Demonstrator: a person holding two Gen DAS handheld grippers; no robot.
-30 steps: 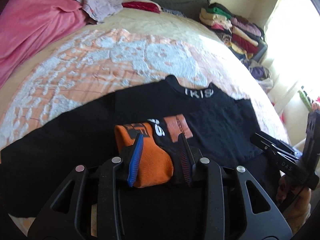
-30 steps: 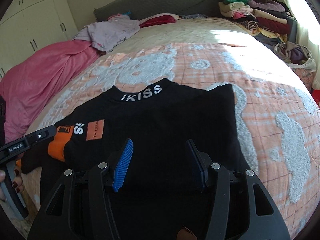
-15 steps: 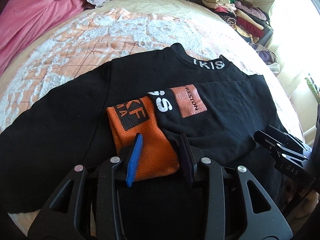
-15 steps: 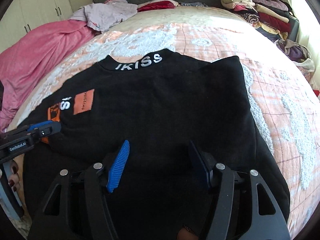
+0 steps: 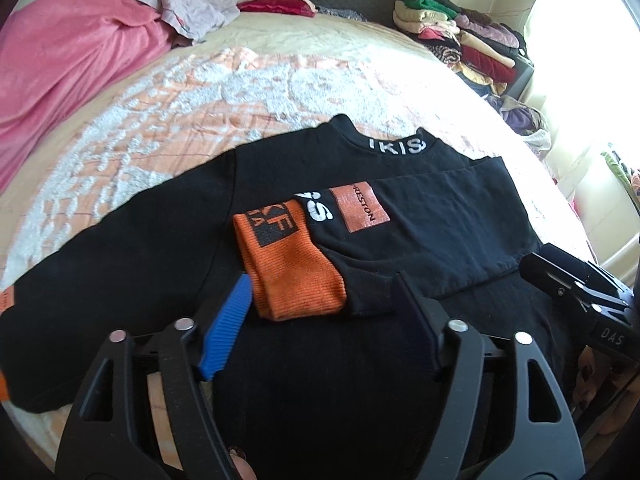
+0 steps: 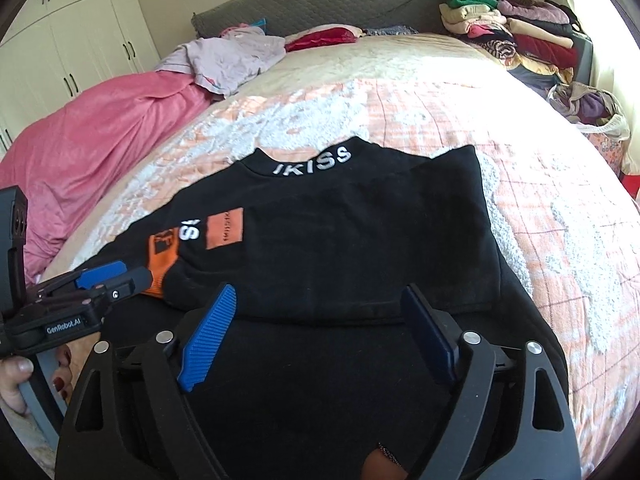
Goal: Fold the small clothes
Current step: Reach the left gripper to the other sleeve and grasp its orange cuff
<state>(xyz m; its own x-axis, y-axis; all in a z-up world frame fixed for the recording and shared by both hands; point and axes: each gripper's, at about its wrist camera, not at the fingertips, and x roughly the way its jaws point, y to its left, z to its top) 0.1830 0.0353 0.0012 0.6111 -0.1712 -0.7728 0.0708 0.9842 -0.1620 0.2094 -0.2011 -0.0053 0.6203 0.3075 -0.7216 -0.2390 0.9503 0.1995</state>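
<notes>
1. The black top [image 5: 420, 240] lies flat on the bed [image 5: 200, 92], collar away from the person. One sleeve is folded across the chest, its orange cuff [image 5: 292, 268] near the middle; the other sleeve runs out to the left, unfolded.
2. The left gripper [image 5: 320, 316] is opening, its fingers either side of the cuff and clear of it; the cuff lies released on the body.
3. The right gripper [image 6: 316, 328] is also opening over the top's lower part, with nothing pinched between its fingers.
4. Risks, as judgement: the cuff looks bulky and rests on a loose sleeve, so it may slide or spring back if a finger brushes it in passing. The left sleeve is not yet folded; pulling it across could drag the body and wrinkle the first fold. The bedspread is soft and textured, so cloth may catch and bunch.
5. Writing, left to right: black letters on the cuff, partly legible, seemingly "KF"; white "SS" upside down; an orange patch ending "RESTON"; "IKISS" on the collar [image 6: 312, 162]. Gripper bodies read "GenRobot.AI" and "DAS".
</notes>
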